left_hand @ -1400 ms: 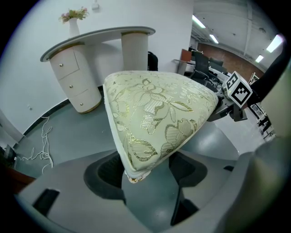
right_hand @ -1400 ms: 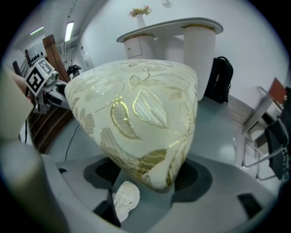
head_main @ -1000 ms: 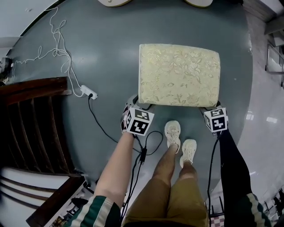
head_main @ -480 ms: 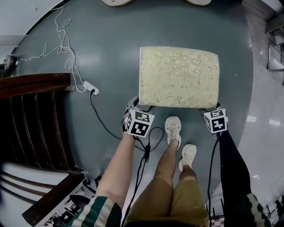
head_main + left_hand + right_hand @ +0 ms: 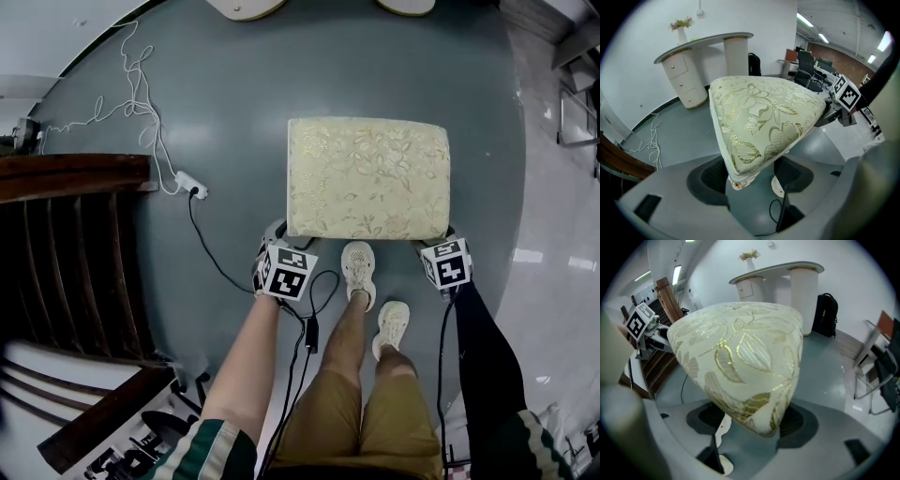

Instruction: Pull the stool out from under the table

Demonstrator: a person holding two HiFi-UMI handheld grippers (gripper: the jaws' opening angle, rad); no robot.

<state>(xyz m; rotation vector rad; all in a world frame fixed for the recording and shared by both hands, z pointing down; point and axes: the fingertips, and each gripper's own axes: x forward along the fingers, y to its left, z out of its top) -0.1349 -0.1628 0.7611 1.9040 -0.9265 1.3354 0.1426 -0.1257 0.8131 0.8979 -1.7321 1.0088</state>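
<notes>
Stool (image 5: 367, 176), one, cream floral cushion, well clear of the one white table (image 5: 703, 44), grey floor (image 5: 225, 94) beneath; two near corners clenched, one each, by left gripper (image 5: 281, 236) and right gripper (image 5: 441, 242). Tabletop, vase (image 5: 682, 33) and black backpack (image 5: 825, 315) shown by gripper views only; two shoes (image 5: 360, 272) and one power strip (image 5: 189, 190) clearest from head view.
</notes>
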